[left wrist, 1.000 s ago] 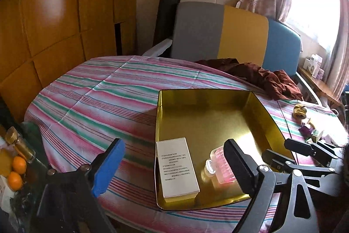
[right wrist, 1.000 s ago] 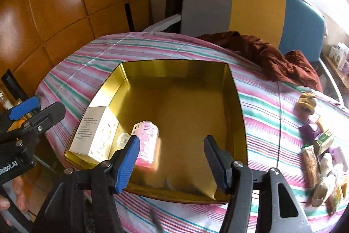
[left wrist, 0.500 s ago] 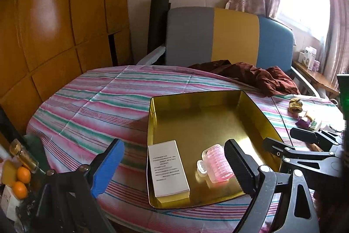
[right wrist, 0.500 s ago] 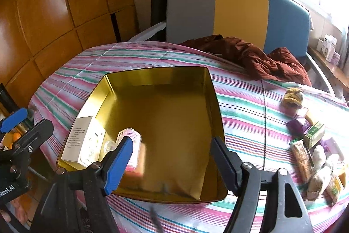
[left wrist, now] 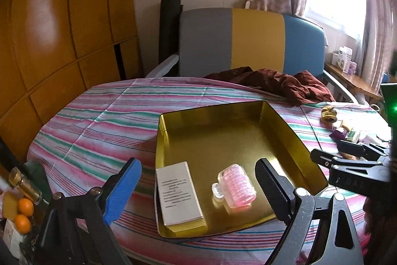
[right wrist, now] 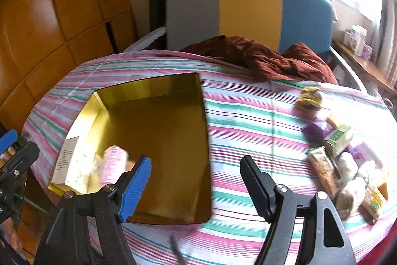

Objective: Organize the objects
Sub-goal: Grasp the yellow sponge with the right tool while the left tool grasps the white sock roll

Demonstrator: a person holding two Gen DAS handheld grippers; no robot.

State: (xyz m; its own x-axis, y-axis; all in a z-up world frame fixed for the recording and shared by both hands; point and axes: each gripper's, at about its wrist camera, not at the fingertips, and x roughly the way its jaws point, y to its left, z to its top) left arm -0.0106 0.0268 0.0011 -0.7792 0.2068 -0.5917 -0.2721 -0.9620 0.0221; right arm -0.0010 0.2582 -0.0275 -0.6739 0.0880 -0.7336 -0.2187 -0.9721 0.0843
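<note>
A gold metal tray sits on the striped tablecloth. In its near end lie a white box and a pink hair roller. My left gripper is open and empty, above the tray's near edge. My right gripper is open and empty, above the tray's right rim. It also shows at the right of the left wrist view. A pile of small items lies on the cloth at the right, with a purple packet and a green box.
A dark red cloth lies at the table's far edge before a grey, yellow and blue chair. A bottle and oranges sit low at the left, off the table. Wooden panels line the left wall.
Both grippers pulled back from the tray. My right gripper swung right, from over the tray's middle to its right rim. The box and roller stayed put.
</note>
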